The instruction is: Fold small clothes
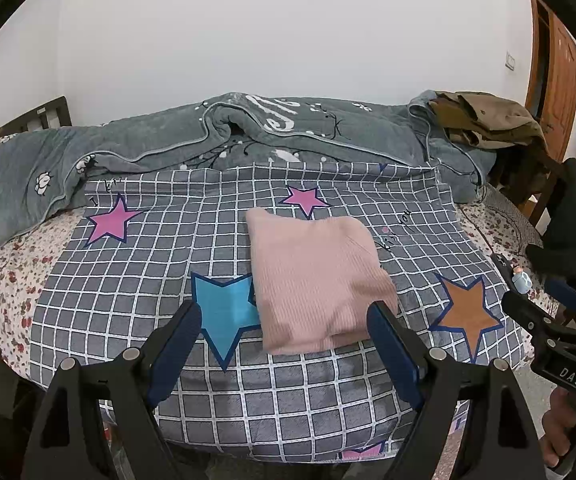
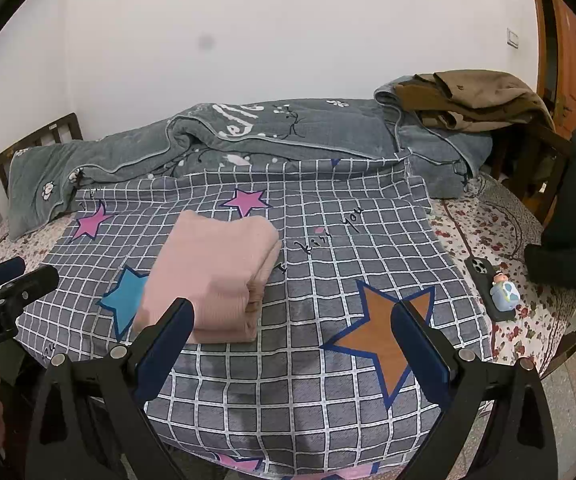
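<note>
- Pink ribbed knit garment (image 1: 316,276) already folded into a thick, compact rectangle, several layers stacked at its near edge; folding judged finished or nearly so, perhaps only squaring up or setting aside left.
- Lying flat on the grey checked sheet with coloured stars (image 1: 136,280), just beyond the blue star (image 1: 226,312), overlapping one of its points.
- Left gripper (image 1: 284,316) with jaws spread wide, empty, hovering short of the garment's near edge.
- Right gripper (image 2: 292,320) likewise spread, nothing between the blue pads, to the right of the garment, over the orange star (image 2: 384,332).
- Beyond the garment, a rumpled grey plush quilt (image 1: 168,140), soft and thick.
- Well right of the garment, a dark phone (image 2: 484,280) with a small figurine on floral bedding.
- No other small clothes visibly waiting nearby.
</note>
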Tool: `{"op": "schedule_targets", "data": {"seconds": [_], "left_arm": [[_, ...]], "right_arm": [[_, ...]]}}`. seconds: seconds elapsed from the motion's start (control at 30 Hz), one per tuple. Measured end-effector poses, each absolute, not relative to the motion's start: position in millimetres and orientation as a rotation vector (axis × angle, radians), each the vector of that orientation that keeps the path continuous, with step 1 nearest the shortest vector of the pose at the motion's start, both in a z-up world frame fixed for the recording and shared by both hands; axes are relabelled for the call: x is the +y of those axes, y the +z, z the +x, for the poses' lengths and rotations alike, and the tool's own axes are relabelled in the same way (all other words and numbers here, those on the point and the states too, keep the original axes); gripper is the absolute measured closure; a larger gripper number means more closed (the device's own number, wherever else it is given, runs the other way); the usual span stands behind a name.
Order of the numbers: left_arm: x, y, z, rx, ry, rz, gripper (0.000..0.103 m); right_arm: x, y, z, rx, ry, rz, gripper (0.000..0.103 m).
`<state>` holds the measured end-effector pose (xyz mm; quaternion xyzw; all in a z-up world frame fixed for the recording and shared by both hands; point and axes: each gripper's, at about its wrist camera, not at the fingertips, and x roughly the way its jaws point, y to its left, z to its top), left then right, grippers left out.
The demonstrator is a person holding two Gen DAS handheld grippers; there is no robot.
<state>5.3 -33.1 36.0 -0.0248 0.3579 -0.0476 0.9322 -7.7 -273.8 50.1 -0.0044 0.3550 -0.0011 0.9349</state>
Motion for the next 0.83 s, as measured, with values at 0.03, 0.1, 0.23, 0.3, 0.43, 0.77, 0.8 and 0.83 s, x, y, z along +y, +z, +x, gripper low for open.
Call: {"op": "schedule_targets", "data": {"seconds": [0.03, 0.1, 0.23, 0.3, 0.43, 0.77, 0.8, 0.83], "left_arm": [[-33.0, 36.0, 5.2, 0.732, -0.098, -0.051, 0.019], [-33.2, 36.7, 4.9, 0.733, -0.097, -0.051, 0.019], [-33.2, 36.8, 4.8, 0.731, -0.097, -0.052, 0.019], [-33.1, 37.0, 4.6, 0.73, -0.098, -0.052, 0.019], [-32.7, 37.5, 4.7, 0.73, -0.098, -0.052, 0.019], [-33.1, 37.9, 4.5, 0.729, -0.097, -0.053, 0.019], [-32.8, 38.3, 5.0, 0.73, -0.098, -0.053, 0.019], [-32.7, 38.7, 5.3, 0.729, -0.099, -0.053, 0.019]], "right_arm": [[-273.3, 50.5, -7.8, 0.725, -0.001, -0.01, 0.006], [-272.8, 51.1, -8.4, 0.722, 0.0, -0.01, 0.006], [-272.6, 50.9, -8.7, 0.723, 0.0, -0.009, 0.006], [-272.5, 51.7, -9.2, 0.724, -0.002, -0.007, 0.006], [-273.1, 52.0, -9.3, 0.723, -0.002, -0.007, 0.005], [-272.8, 52.6, -9.8, 0.723, -0.001, -0.007, 0.006], [-272.7, 52.2, -10.0, 0.723, -0.003, -0.006, 0.006], [-272.7, 52.2, -10.0, 0.723, -0.002, -0.006, 0.006]]}}
